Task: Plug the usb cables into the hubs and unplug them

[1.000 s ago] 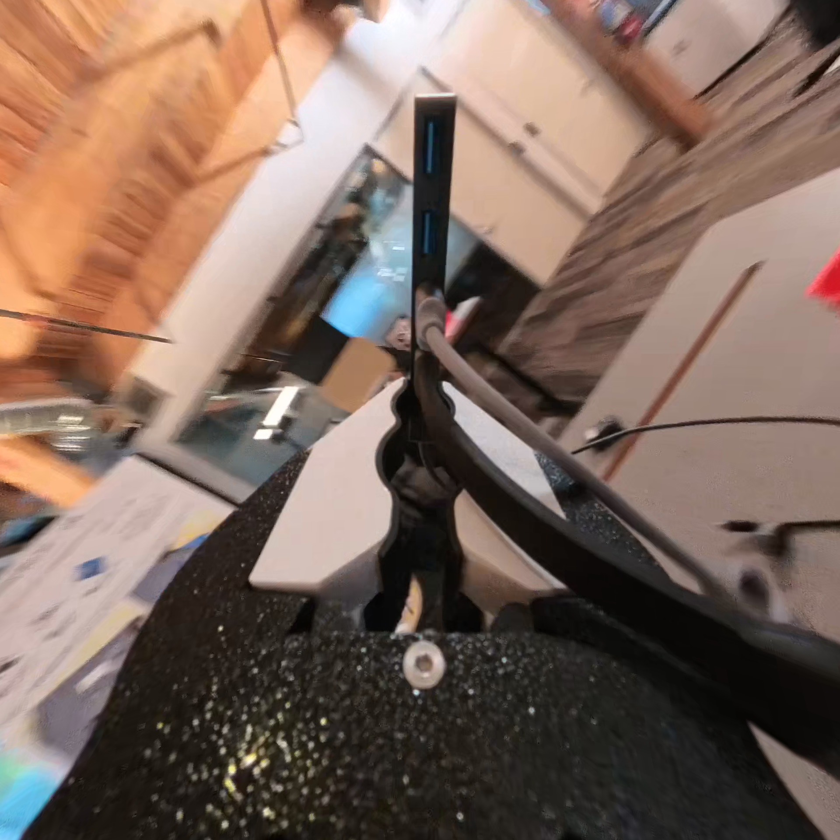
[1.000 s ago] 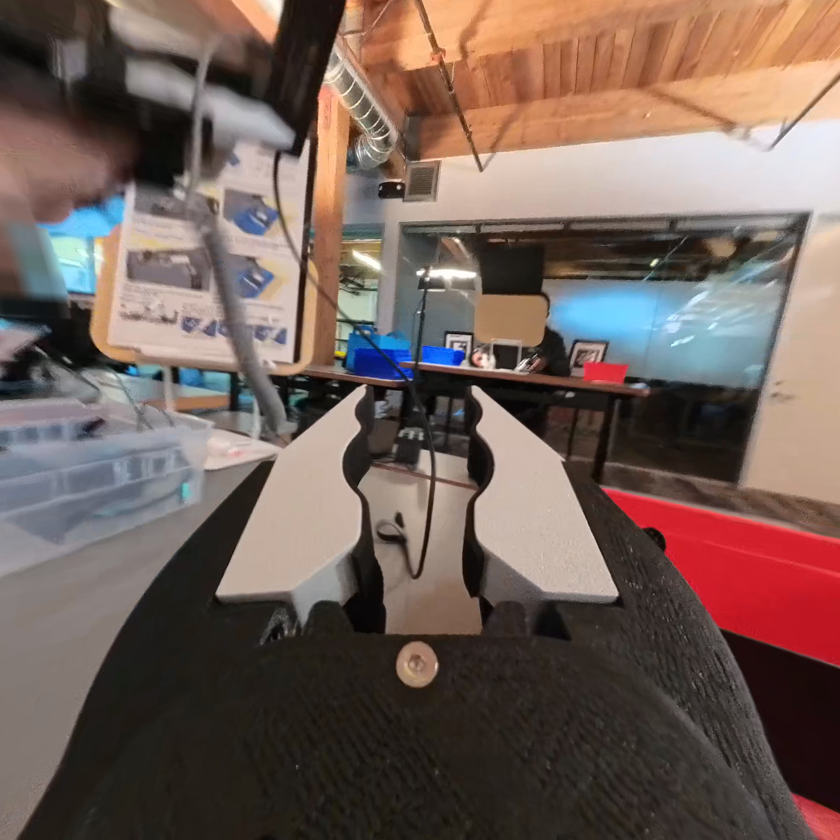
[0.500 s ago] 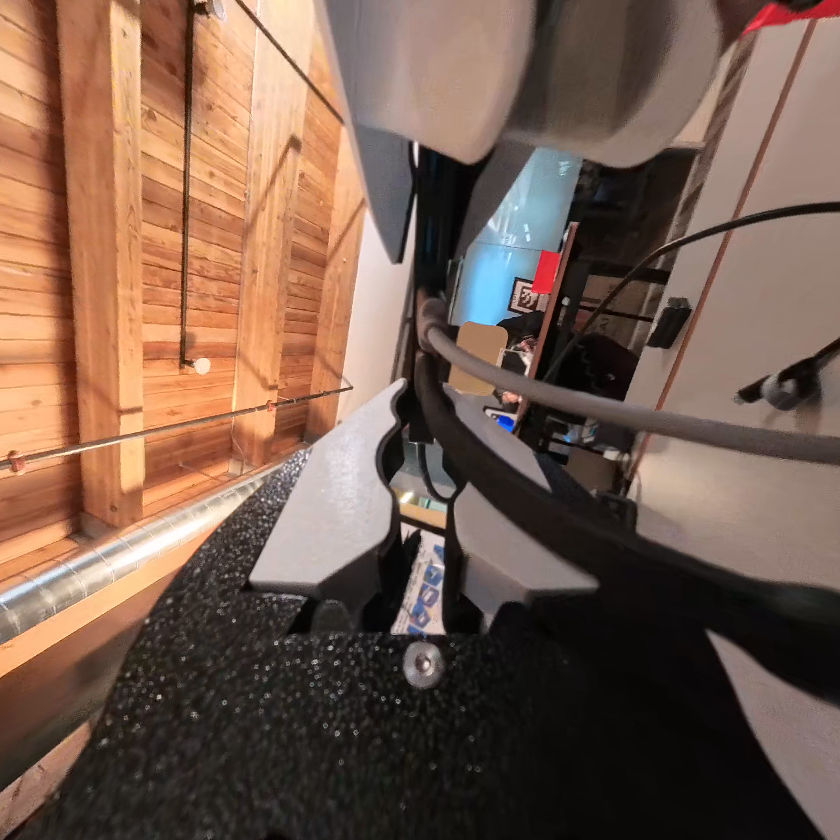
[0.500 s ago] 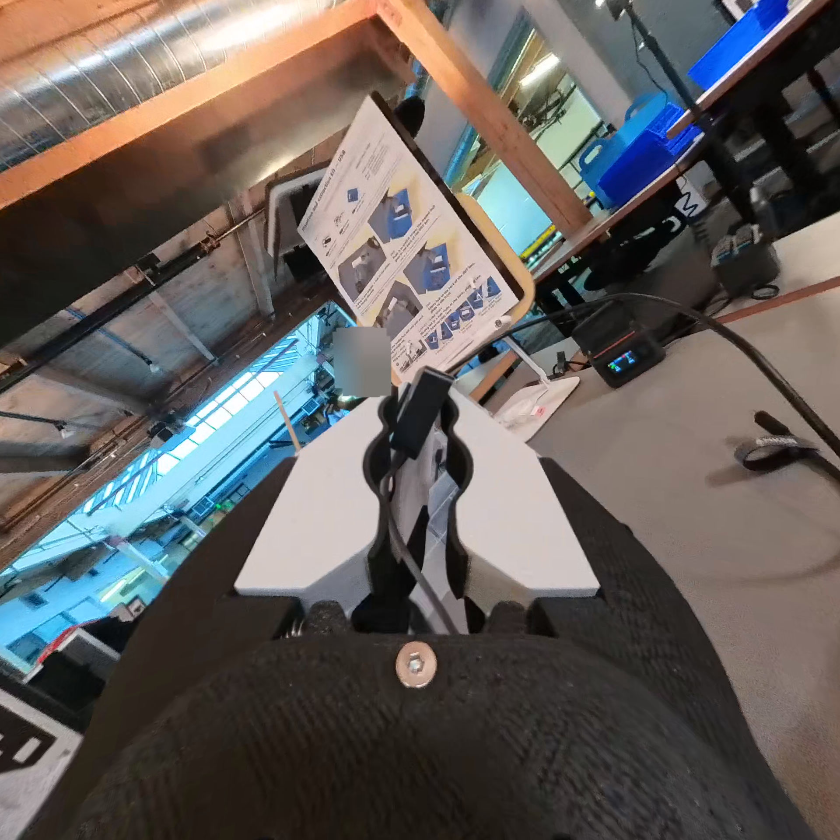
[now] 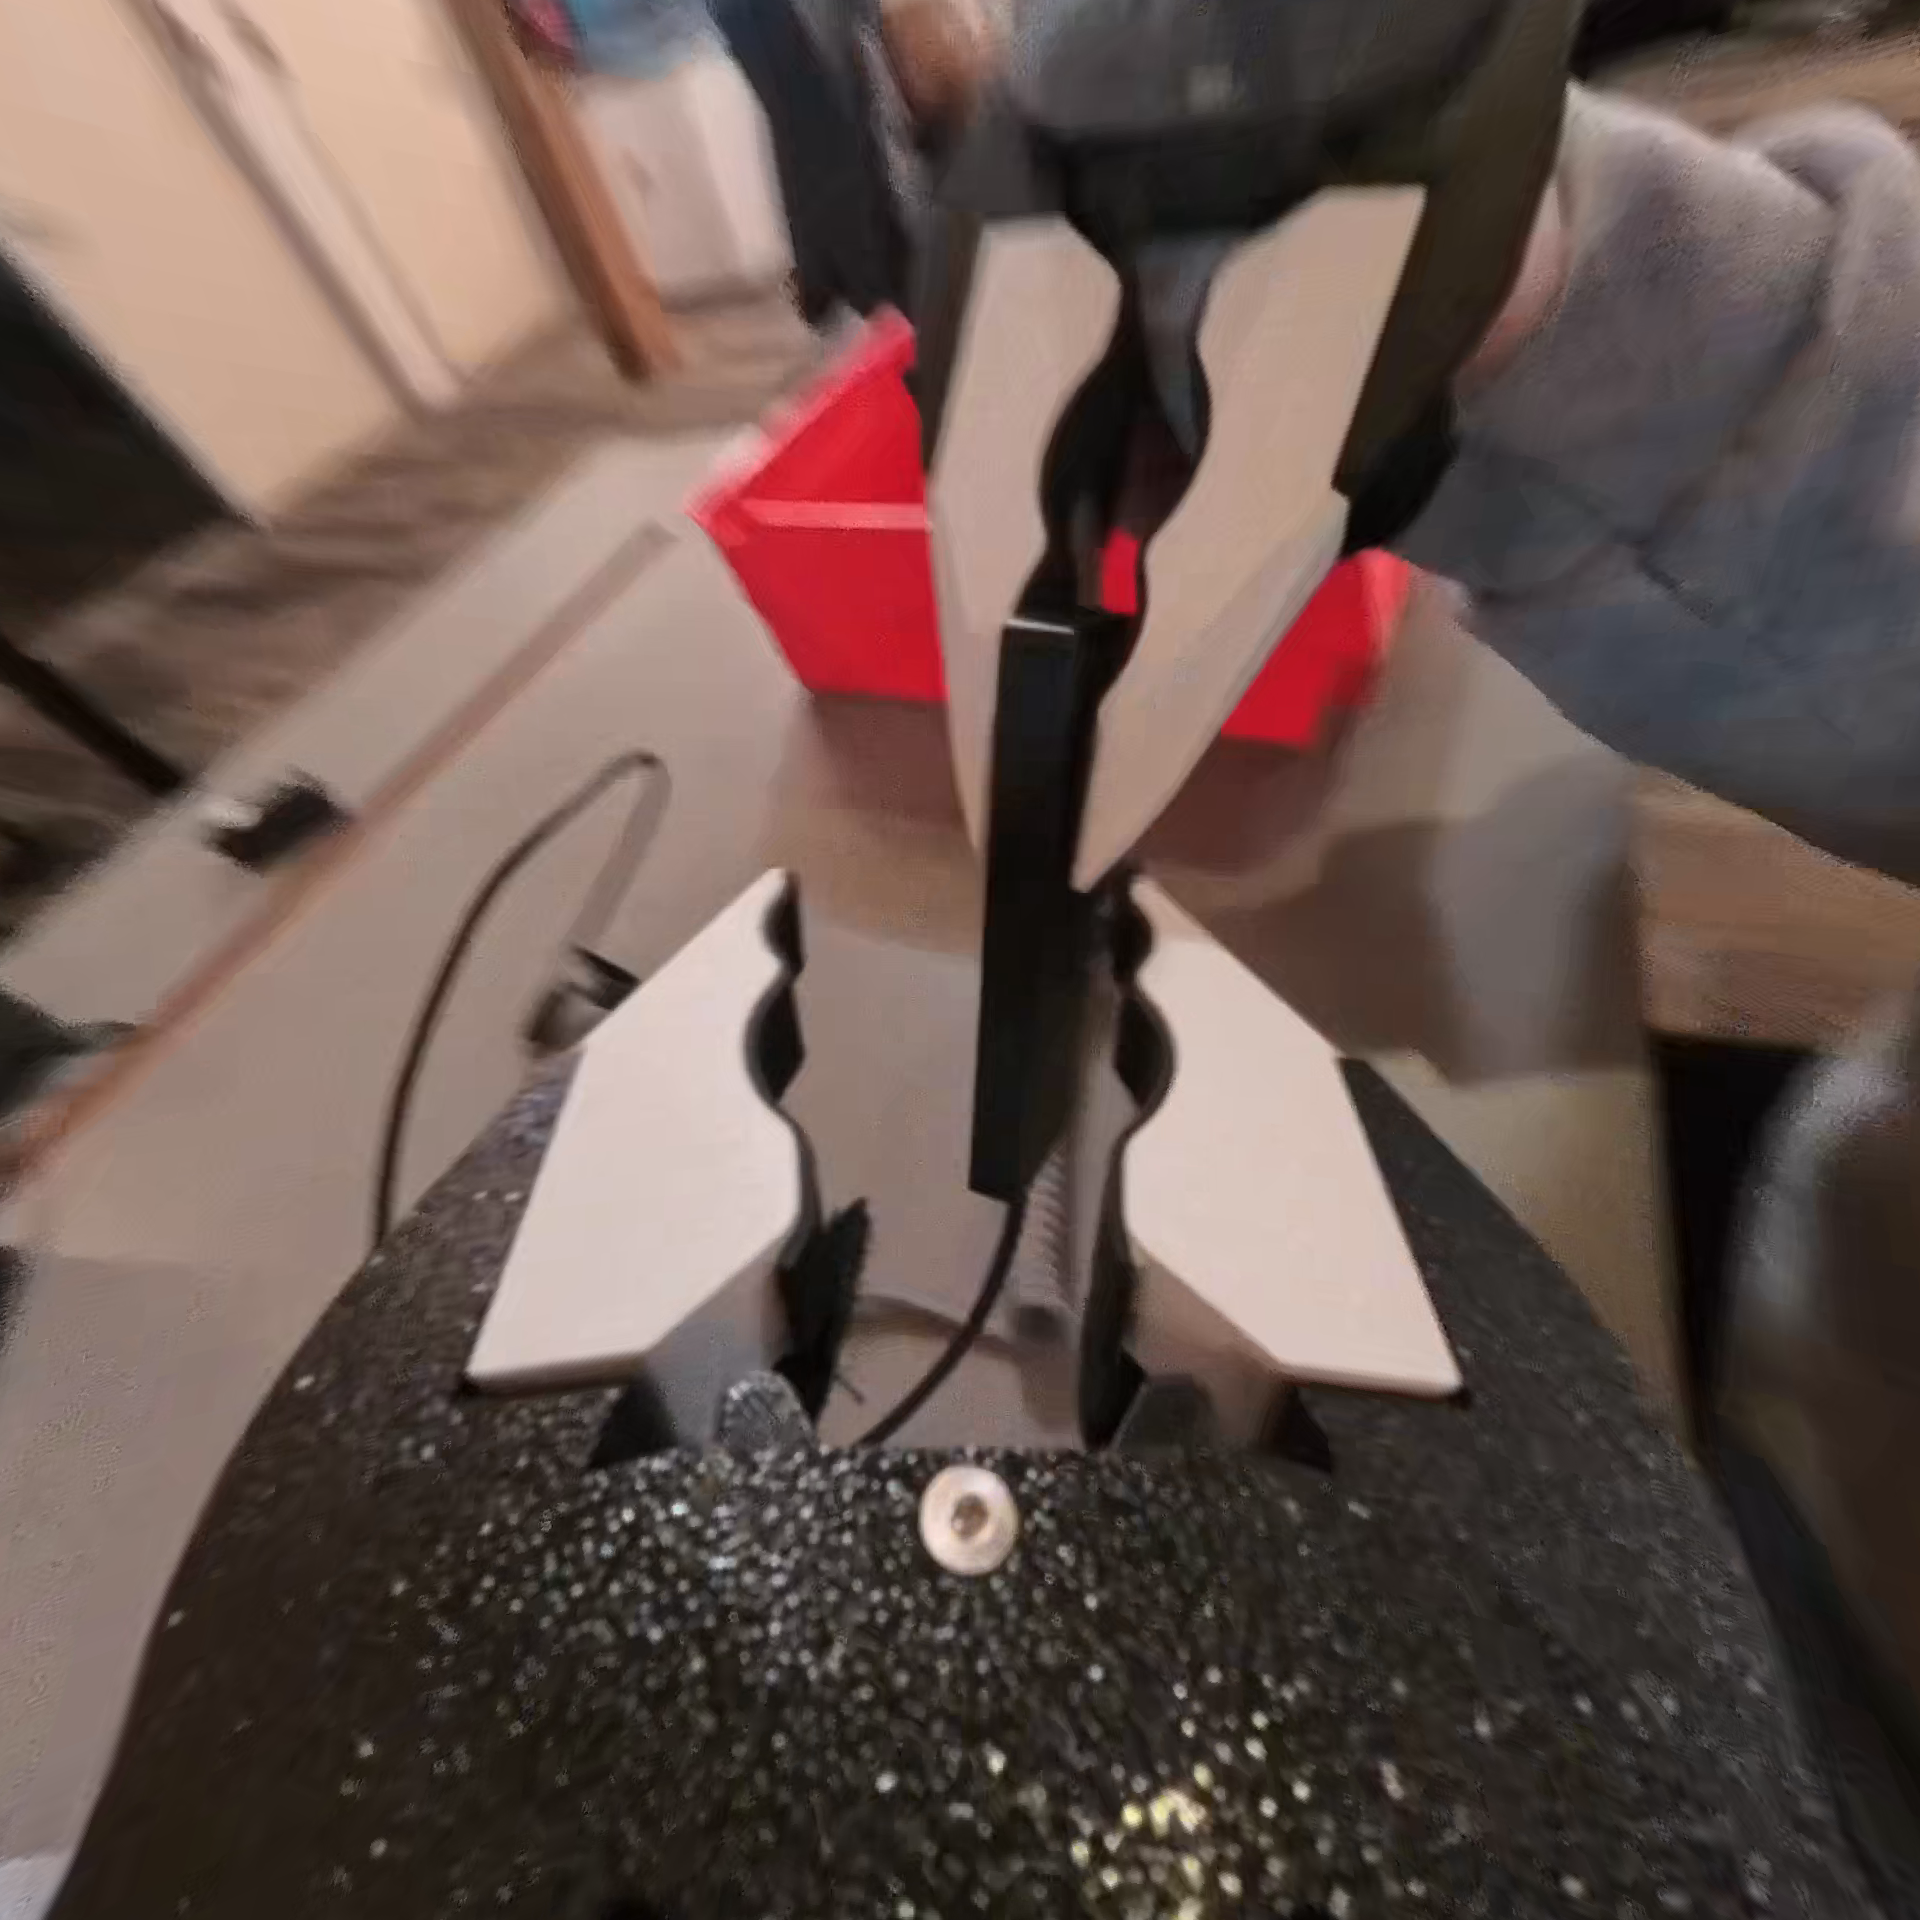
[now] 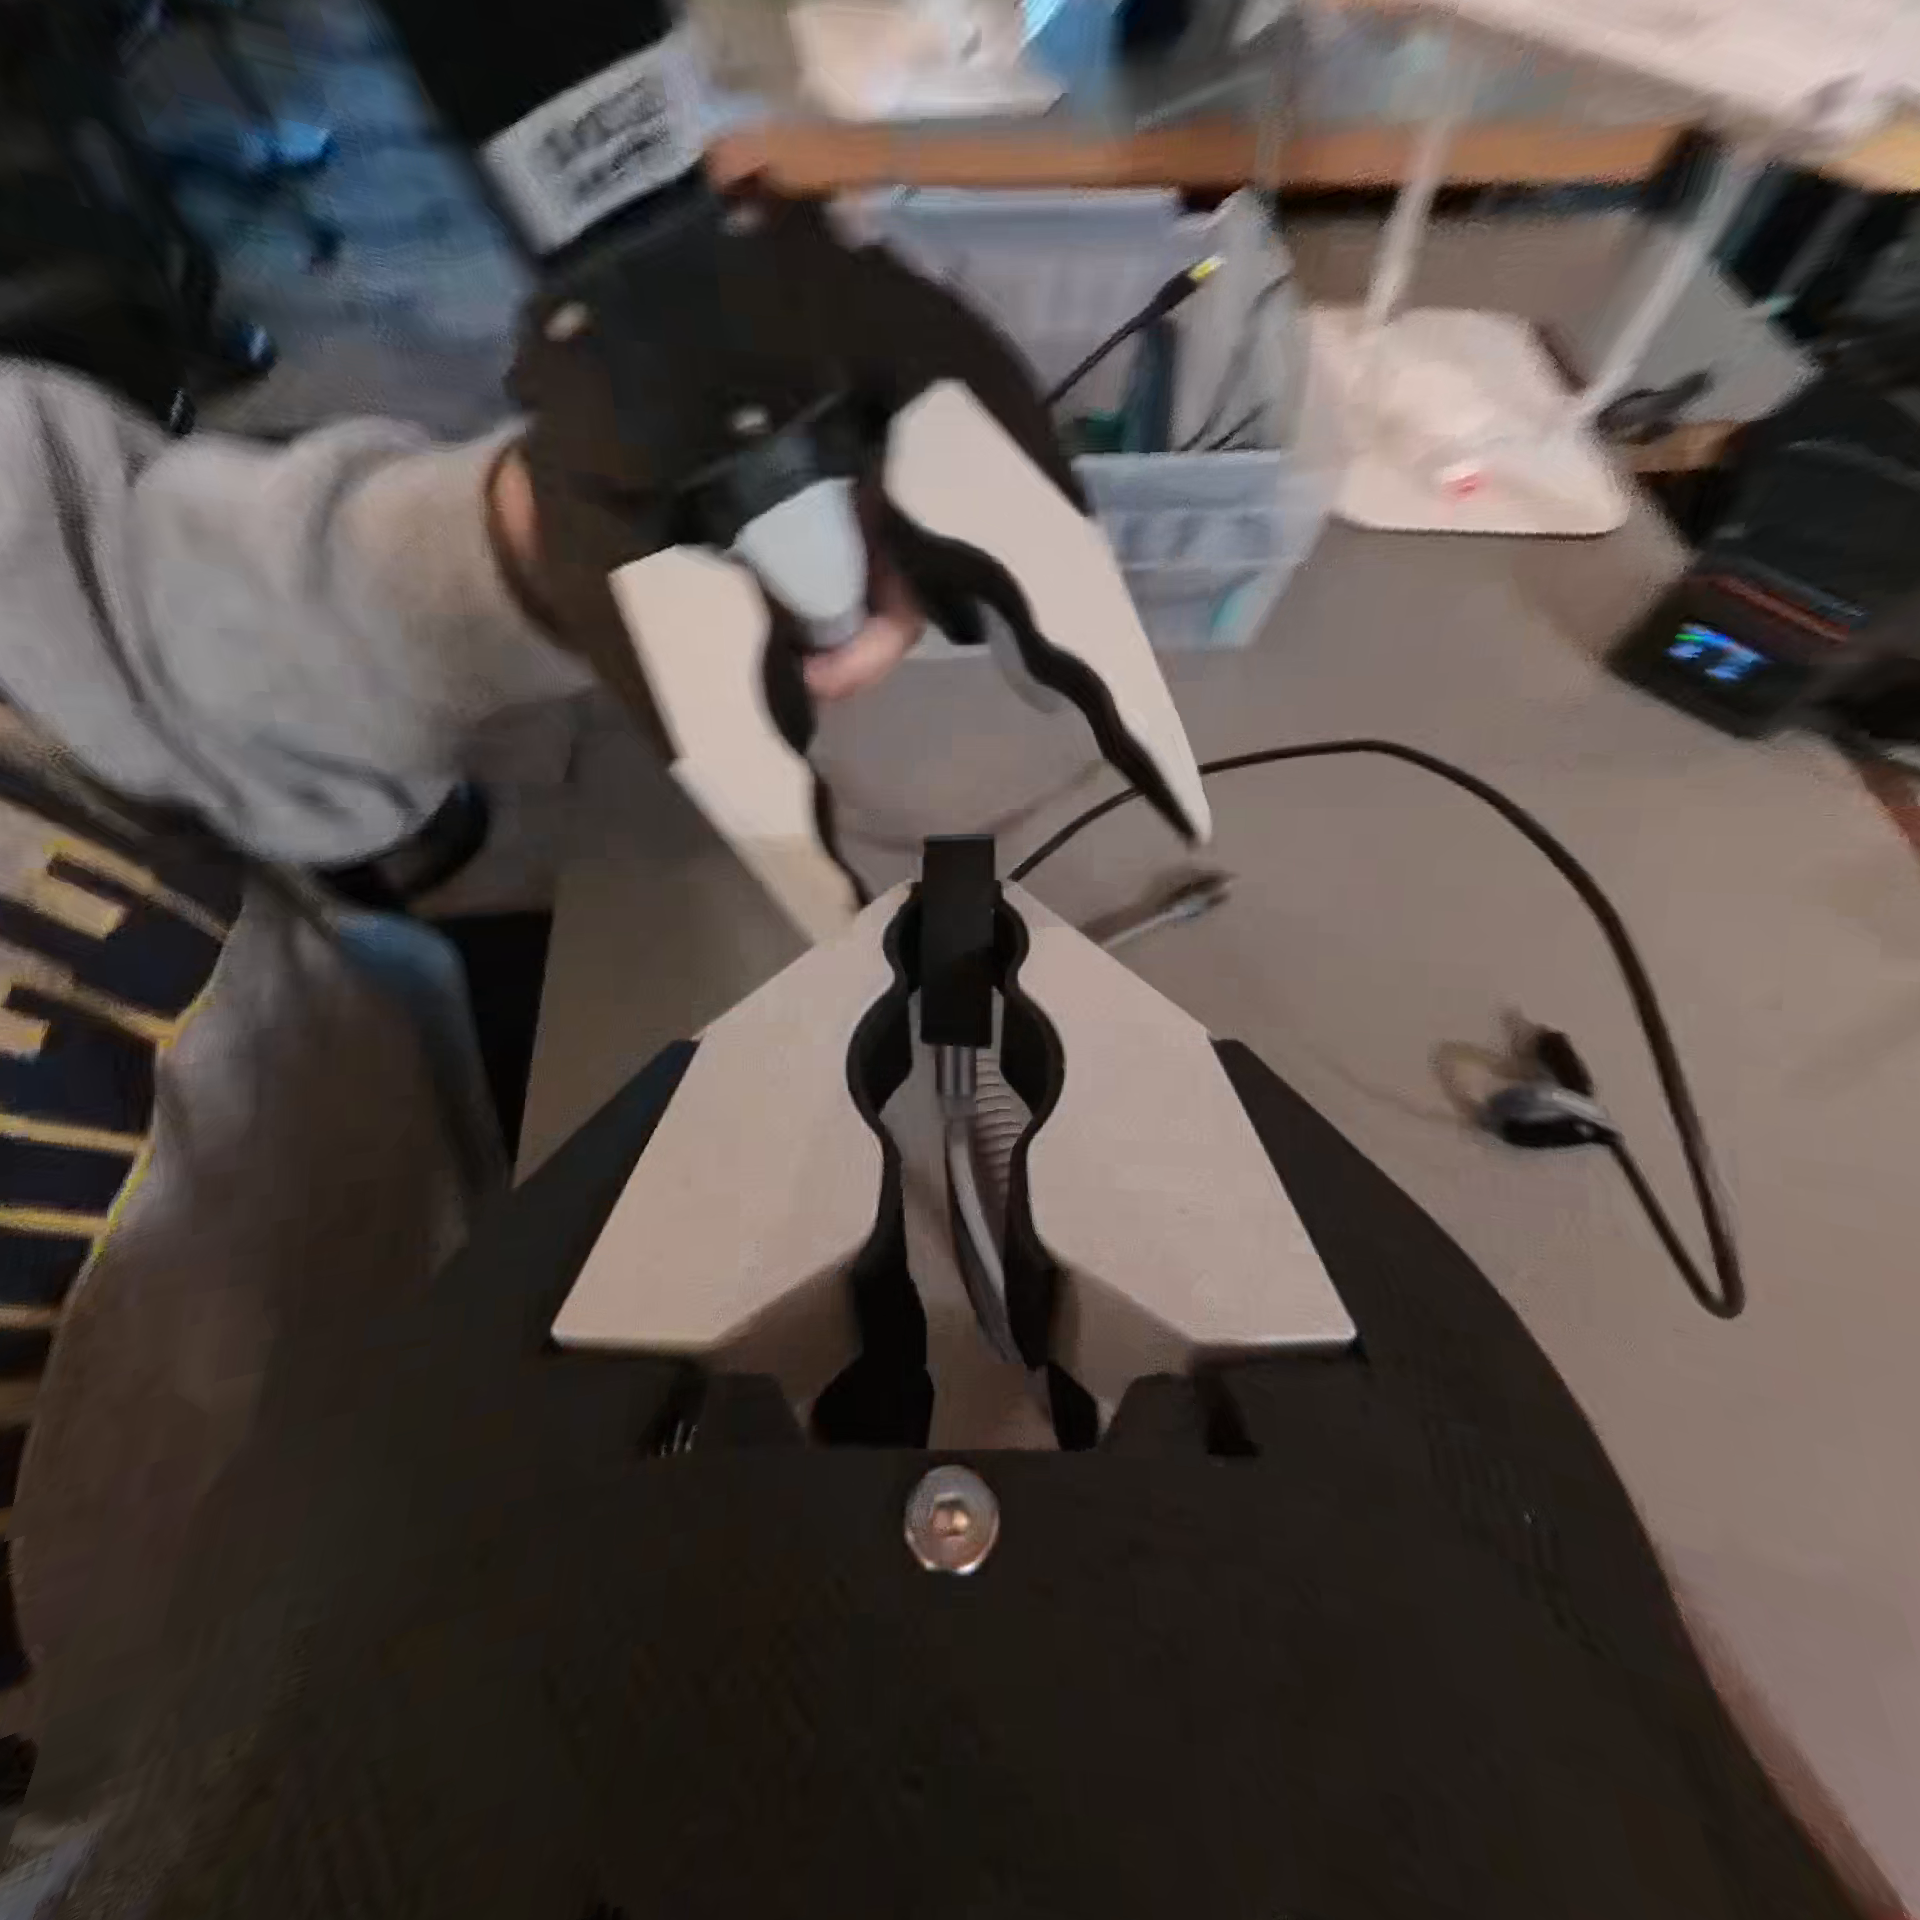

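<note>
**Hub passed from left gripper to right**

Left wrist view: the left gripper [image 5: 956, 1049] now stands open, having clamped the hub [image 5: 1029, 914] half a second ago. The hub hangs between its fingers, pinched at its far end by the right gripper [image 5: 1023, 831], so the handover looks done.

Right wrist view: the right gripper [image 6: 958, 904] is closed on the hub [image 6: 956, 956]. Motion blur hides the ports and whether any cable remains plugged.
</note>
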`<state>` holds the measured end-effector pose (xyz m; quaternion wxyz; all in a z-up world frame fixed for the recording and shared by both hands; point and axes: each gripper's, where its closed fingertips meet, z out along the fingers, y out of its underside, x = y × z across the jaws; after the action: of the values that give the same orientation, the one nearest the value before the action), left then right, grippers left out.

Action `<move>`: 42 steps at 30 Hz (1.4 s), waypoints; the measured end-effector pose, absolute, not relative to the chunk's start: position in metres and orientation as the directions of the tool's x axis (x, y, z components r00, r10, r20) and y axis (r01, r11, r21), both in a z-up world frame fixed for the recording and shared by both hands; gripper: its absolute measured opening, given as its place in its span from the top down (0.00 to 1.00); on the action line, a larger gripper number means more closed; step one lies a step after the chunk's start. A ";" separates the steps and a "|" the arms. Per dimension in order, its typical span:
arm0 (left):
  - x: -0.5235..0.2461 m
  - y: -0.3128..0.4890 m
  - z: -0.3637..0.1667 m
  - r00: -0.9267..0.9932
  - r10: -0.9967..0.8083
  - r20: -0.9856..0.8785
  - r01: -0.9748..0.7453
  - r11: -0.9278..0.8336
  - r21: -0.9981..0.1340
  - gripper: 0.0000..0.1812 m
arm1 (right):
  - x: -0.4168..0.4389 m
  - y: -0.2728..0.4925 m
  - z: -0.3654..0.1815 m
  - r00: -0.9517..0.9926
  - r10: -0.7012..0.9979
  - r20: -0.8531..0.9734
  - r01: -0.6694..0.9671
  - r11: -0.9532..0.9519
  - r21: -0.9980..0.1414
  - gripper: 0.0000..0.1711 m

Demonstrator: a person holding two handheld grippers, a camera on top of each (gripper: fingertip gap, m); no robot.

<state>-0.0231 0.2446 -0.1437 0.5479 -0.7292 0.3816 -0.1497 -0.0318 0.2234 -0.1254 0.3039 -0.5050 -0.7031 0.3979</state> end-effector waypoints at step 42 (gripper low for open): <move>-0.033 0.123 -0.145 0.570 -0.821 -0.047 -0.058 0.016 -0.998 0.96 | 0.055 0.169 -0.134 -0.372 0.916 0.151 0.247 0.254 -0.935 0.97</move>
<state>-0.0332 0.1226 -0.1448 0.6219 -0.6309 0.3483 -0.3064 0.0546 0.1690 -0.1345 0.3745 -0.4165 -0.6978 0.4465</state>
